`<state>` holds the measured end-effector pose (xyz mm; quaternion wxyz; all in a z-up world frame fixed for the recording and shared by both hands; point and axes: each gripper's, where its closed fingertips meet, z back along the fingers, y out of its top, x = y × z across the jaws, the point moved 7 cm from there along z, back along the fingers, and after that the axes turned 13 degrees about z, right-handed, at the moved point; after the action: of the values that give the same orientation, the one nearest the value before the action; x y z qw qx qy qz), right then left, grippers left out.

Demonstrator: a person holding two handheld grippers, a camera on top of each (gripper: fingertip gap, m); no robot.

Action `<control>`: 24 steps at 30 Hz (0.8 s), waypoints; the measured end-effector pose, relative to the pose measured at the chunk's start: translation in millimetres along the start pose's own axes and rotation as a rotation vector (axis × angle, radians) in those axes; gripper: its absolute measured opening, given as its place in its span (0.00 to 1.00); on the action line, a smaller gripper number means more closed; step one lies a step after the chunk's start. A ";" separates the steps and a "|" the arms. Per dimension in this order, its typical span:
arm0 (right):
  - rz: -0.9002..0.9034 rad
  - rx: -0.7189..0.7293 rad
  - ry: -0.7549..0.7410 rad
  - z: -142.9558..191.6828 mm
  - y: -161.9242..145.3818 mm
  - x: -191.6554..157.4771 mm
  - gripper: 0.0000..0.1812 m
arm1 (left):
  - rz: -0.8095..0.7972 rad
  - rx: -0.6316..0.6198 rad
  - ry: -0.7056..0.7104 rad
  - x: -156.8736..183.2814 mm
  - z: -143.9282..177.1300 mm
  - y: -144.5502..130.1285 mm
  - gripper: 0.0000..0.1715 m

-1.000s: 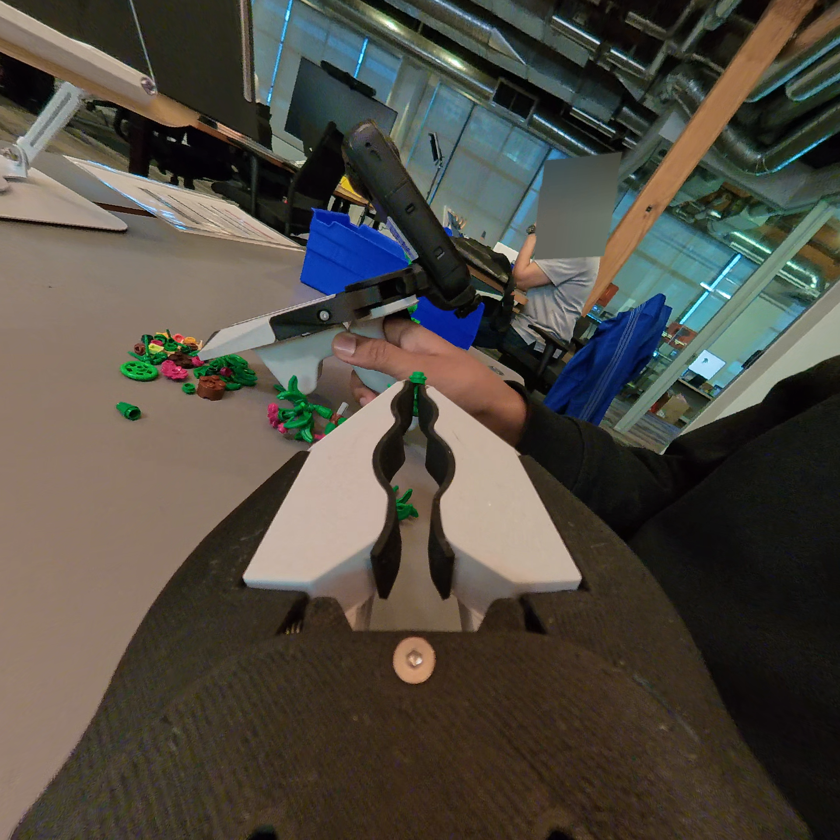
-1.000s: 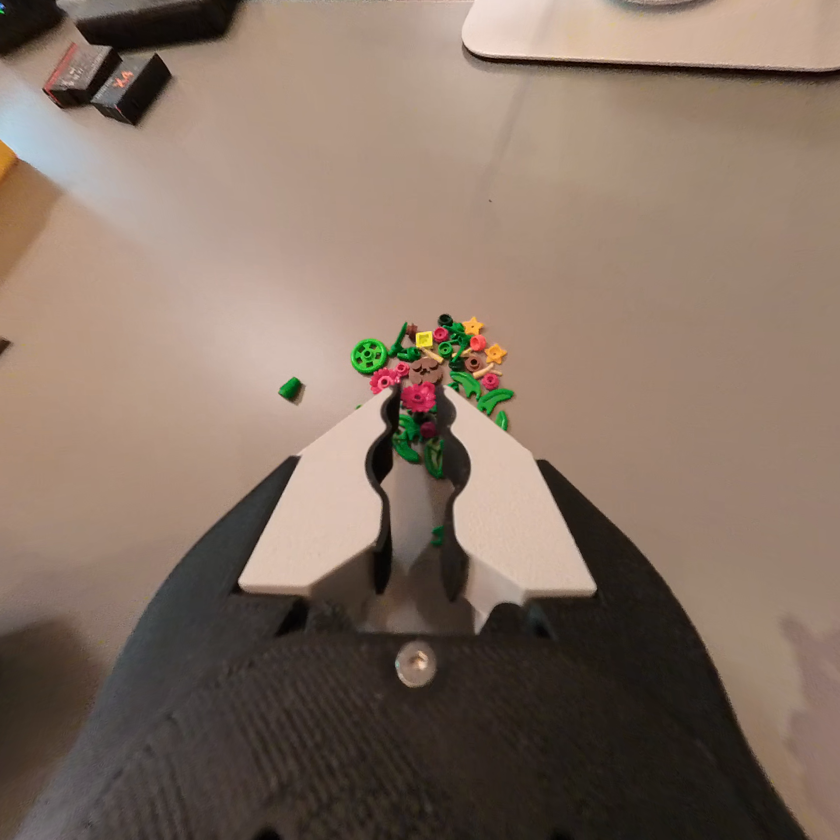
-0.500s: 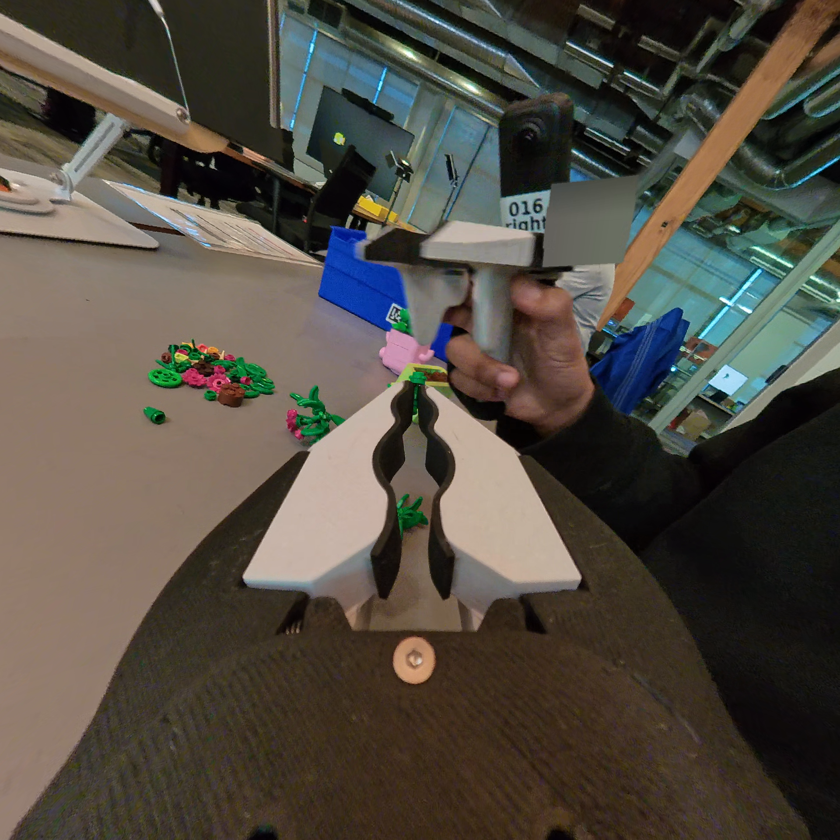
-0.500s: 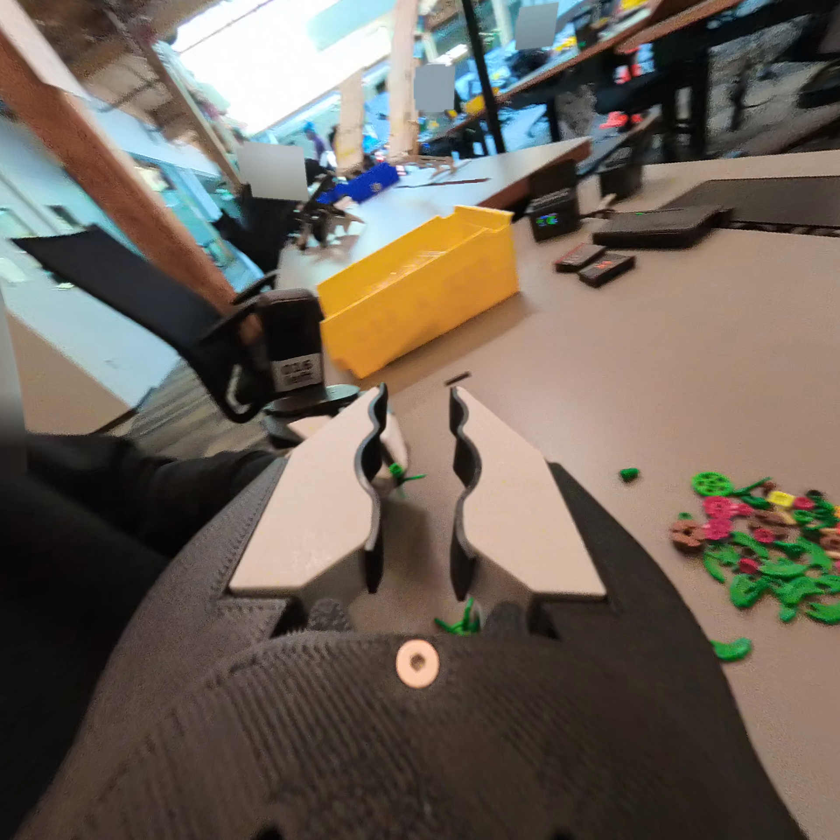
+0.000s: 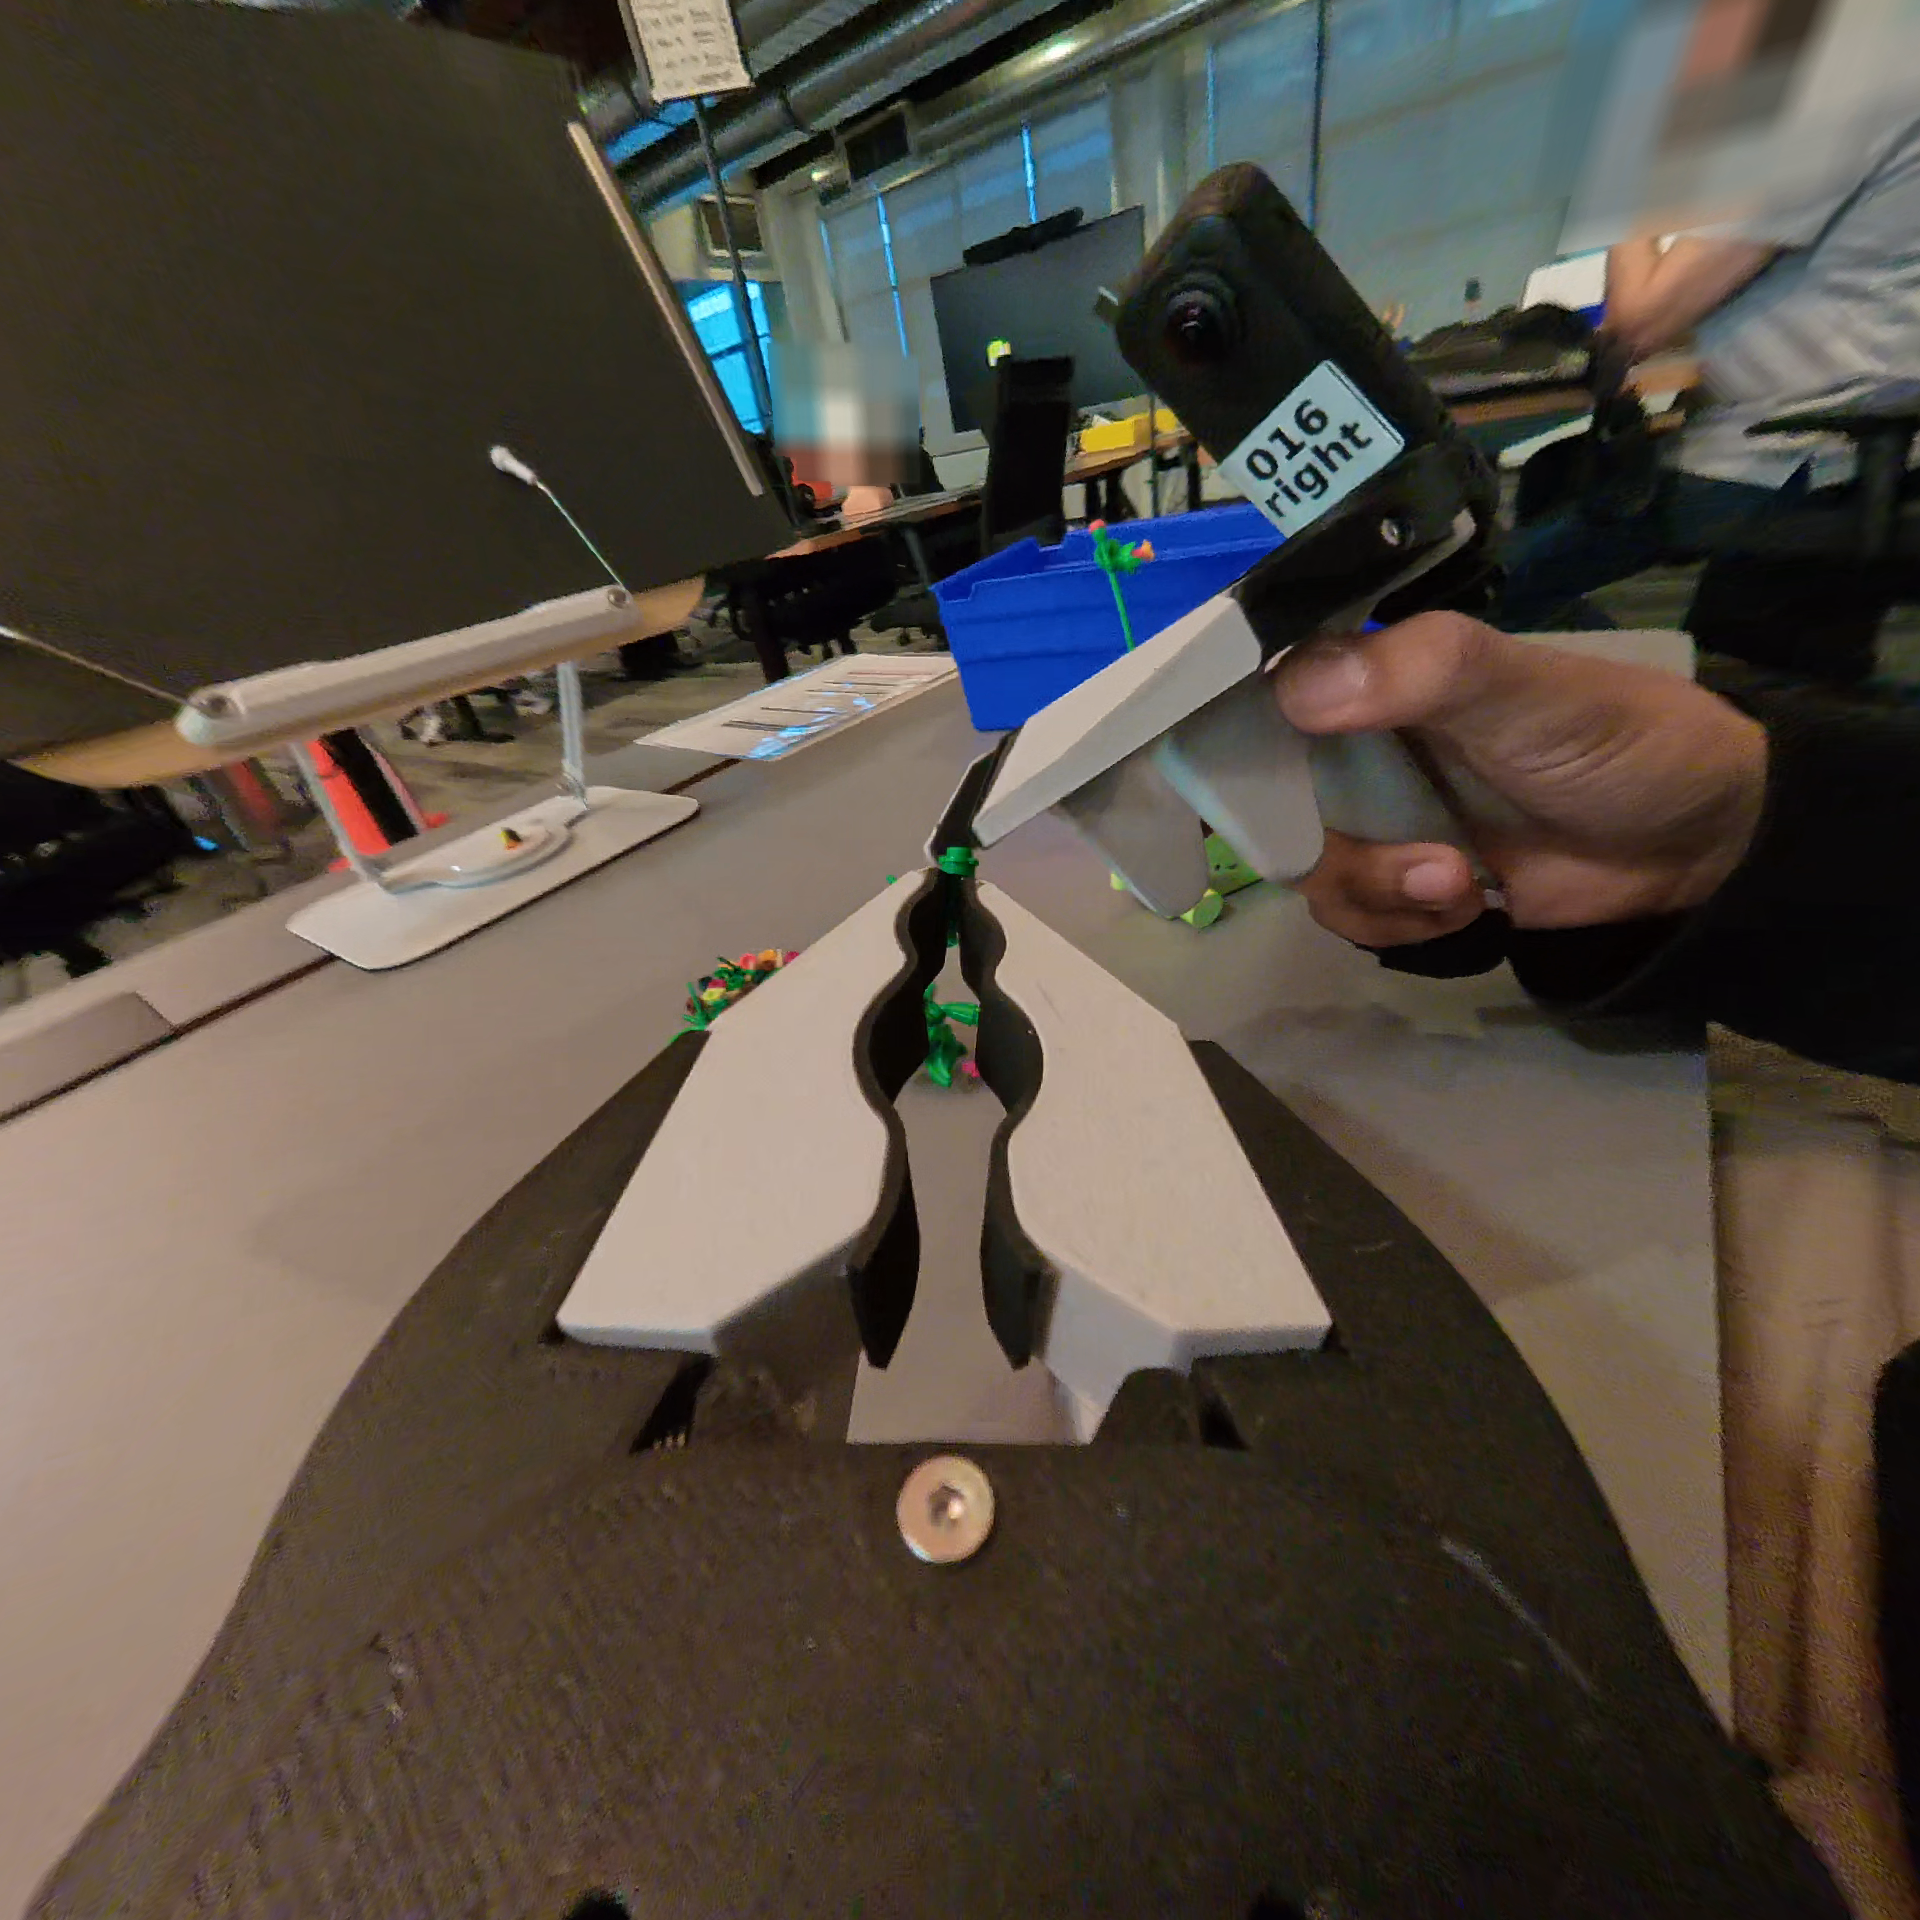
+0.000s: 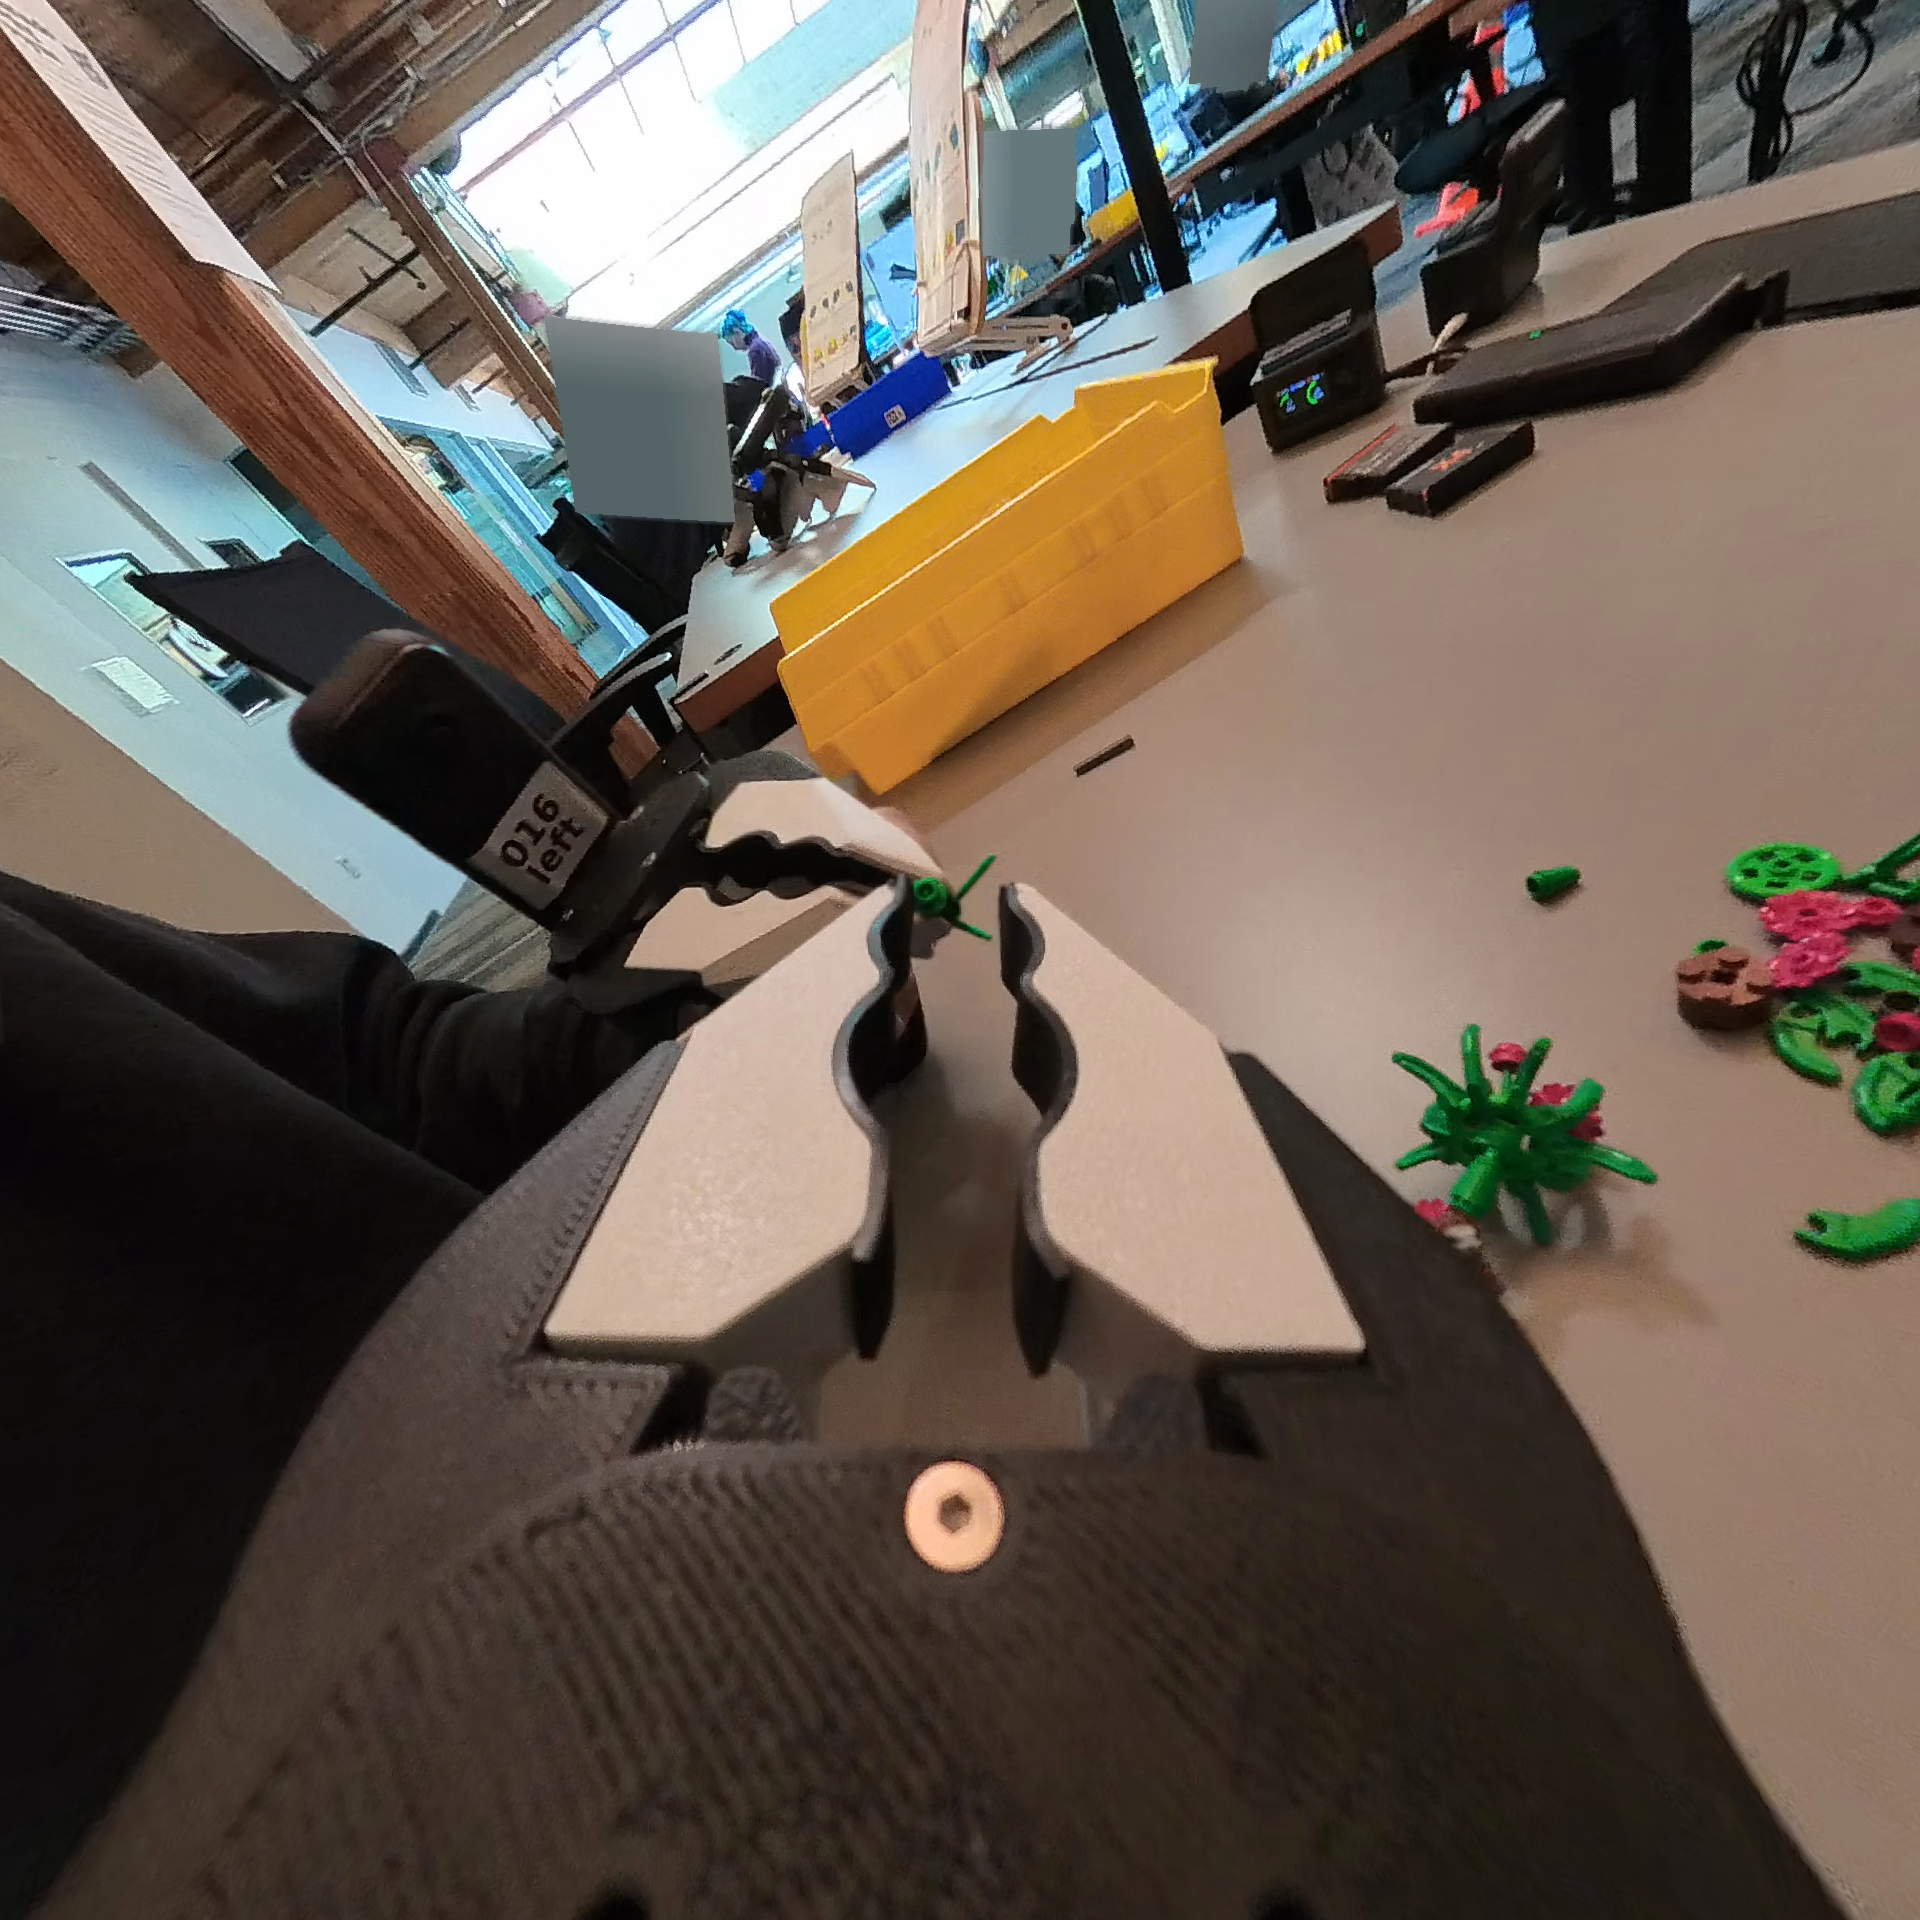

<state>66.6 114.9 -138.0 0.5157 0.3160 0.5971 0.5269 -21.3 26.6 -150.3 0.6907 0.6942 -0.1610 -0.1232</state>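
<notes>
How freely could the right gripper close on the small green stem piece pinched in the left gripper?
Probably yes: the right gripper is open, and the green stem piece in the left gripper sits at its tips, unobstructed.

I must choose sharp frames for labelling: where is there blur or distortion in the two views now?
Left wrist view: the left gripper and its small green piece are sharp, background people smeared, edges bent by the wide lens. Right wrist view: the right gripper is sharp, the windows overexposed.
</notes>
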 end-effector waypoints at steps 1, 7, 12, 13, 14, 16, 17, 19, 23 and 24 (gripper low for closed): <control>-0.012 -0.008 0.008 -0.5 -1.3 0.0 0.09 | -0.022 0.001 0.012 1.4 -0.4 0.1 0.00; -0.040 -0.021 0.042 -4.0 -4.3 -1.5 0.03 | -0.095 -0.034 0.036 5.9 -2.9 -4.1 0.00; -0.016 -0.066 0.024 -4.7 -3.1 -2.2 0.03 | -0.068 -0.031 0.047 4.5 -2.5 -3.4 0.00; -0.014 -0.075 0.020 -4.8 -3.1 -2.3 0.04 | -0.075 -0.032 0.050 4.3 -2.1 -2.9 0.00; -0.012 -0.079 0.018 -4.8 -2.8 -2.6 0.04 | -0.079 -0.032 0.052 4.2 -1.9 -2.6 0.00; -0.006 -0.079 0.016 -4.8 -2.0 -3.3 0.03 | -0.080 -0.031 0.054 4.4 -1.7 -2.3 0.00; -0.005 -0.079 0.015 -4.8 -1.8 -3.4 0.02 | -0.079 -0.031 0.055 4.4 -1.8 -2.2 0.00; 0.005 -0.059 0.005 -4.2 -0.3 -3.7 0.02 | -0.065 -0.025 0.056 4.1 -2.3 -0.7 0.00; -0.065 0.054 0.018 -1.7 5.7 -4.3 0.02 | 0.007 -0.006 0.034 3.4 -2.7 10.3 0.00; -0.080 0.071 0.024 -1.8 6.4 -4.6 0.02 | 0.012 -0.003 0.033 3.4 -2.2 11.8 0.00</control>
<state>65.1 111.7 -130.8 0.5176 0.3036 0.6338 0.4880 -17.9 27.3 -138.3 0.6950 0.6941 -0.1536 -0.1077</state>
